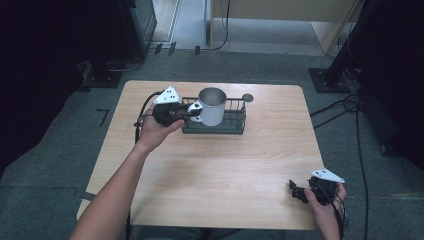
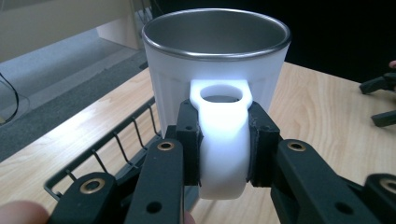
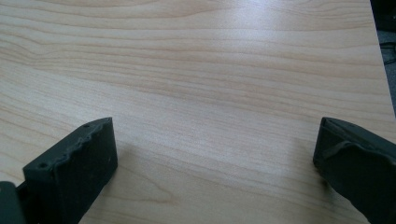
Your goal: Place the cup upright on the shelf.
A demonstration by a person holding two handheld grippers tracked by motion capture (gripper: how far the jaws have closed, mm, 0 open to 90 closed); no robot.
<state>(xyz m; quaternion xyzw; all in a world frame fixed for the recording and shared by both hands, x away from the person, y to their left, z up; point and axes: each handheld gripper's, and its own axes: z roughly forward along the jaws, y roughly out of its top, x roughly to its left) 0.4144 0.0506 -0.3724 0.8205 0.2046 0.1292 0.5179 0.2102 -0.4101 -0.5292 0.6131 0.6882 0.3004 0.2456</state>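
Where the black fingers (image 2: 191, 140) of the left gripper (image 2: 223, 144) meet, they are clamped on the white loop handle (image 2: 223, 154) of a white mug with a steel-grey rim and lining (image 2: 215, 70), one finger on each flank. Grip by the handle likely keeps the body free for lifting or setting down. Mug stands in, or just above, a dark wire basket (image 1: 235, 120) at the far middle of the pale wooden desk (image 1: 215, 170); contact with the basket floor cannot be told. Mug base hidden behind fingers and handle. Right gripper (image 1: 300, 191): fingers spread wide, holding nothing, idle at the near right corner, apparently kept clear. Small dark disc (image 1: 247, 97) beyond the basket: identity unclear.
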